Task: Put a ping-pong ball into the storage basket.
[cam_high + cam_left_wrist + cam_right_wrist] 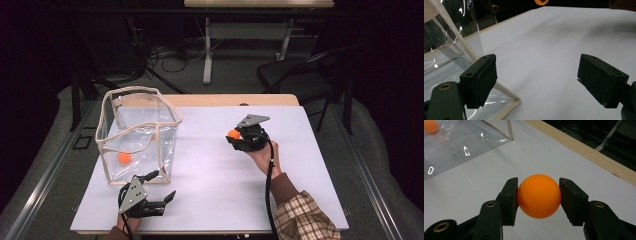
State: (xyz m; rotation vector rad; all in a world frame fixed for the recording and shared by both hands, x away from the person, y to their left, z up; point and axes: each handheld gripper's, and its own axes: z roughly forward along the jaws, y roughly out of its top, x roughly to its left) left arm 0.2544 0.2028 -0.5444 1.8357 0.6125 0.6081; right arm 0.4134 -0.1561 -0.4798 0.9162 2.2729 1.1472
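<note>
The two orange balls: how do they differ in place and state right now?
The ball in the right gripper is clamped between the jaws of the right gripper above the white table cover; the ball in the bag lies loose on the floor of the clear bag. The first is out in the open, the second behind clear plastic walls. Both look the same plain orange and round.

A lab: dark room, floor cables [165, 60], white-covered table [210, 165], folding chair [295, 77].

Black two-jaw grippers [161, 189] with brass rivets (grey triangular plates on top); plaid sleeve [303, 217]
</note>
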